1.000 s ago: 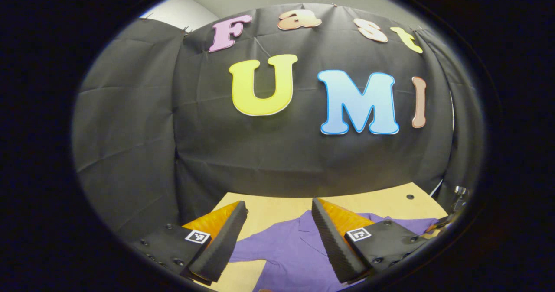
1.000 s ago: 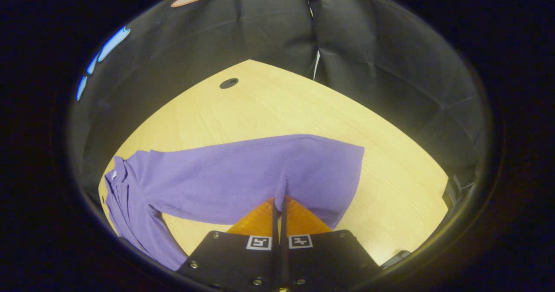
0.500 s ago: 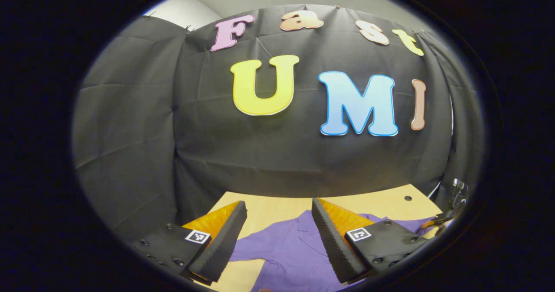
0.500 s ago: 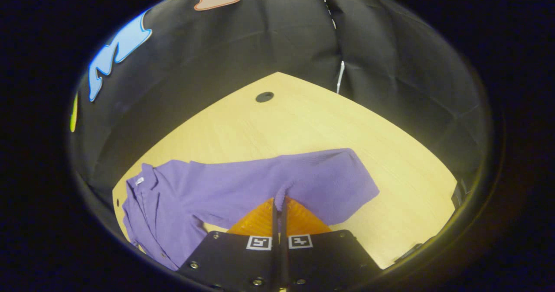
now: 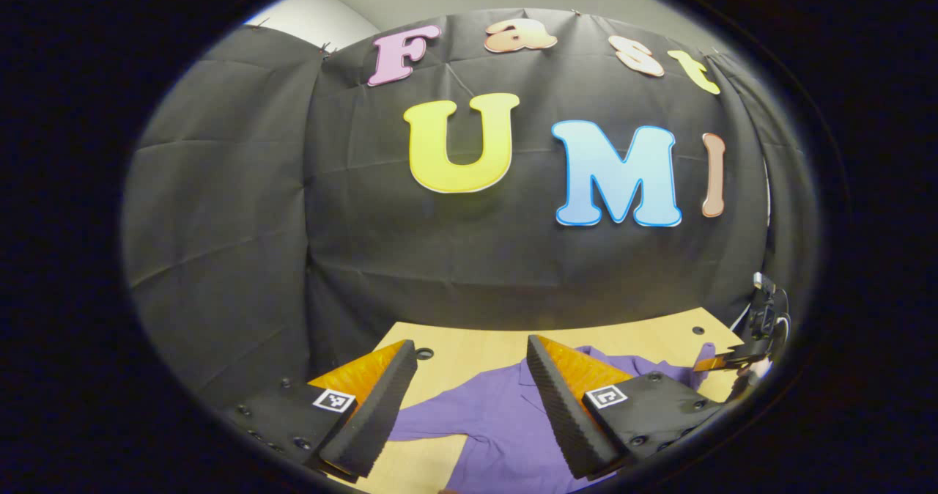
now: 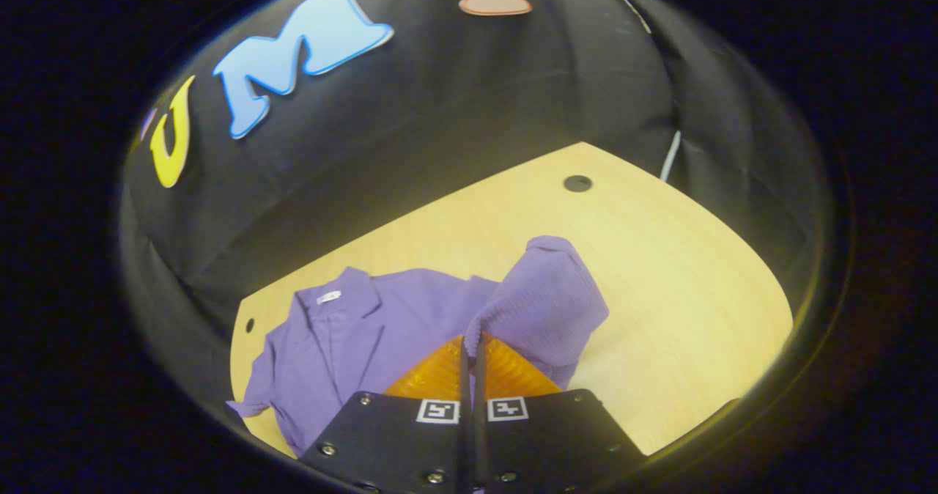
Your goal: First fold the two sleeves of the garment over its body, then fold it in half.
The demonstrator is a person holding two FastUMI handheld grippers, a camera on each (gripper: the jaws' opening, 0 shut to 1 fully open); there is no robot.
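A purple collared garment [image 6: 352,333] lies spread on the wooden table [image 6: 659,274]. My right gripper [image 6: 473,340] is shut on one sleeve [image 6: 546,296], which hangs lifted and bunched over the garment's edge. In the left gripper view the garment [image 5: 498,413] lies below my left gripper [image 5: 469,355], which hovers open above it with nothing between its fingers. The right gripper [image 5: 722,362] also appears at the far right of that view, holding a bit of purple cloth.
Black cloth walls close the table on the far sides. A round cable hole [image 6: 577,183] sits near the table's far corner, and another hole [image 5: 423,352] lies near the left gripper. Bare table [image 6: 696,333] stretches right of the sleeve.
My right gripper has swung left and lifted the sleeve, which now bunches up toward the body instead of lying stretched out. The left gripper has shifted only slightly.
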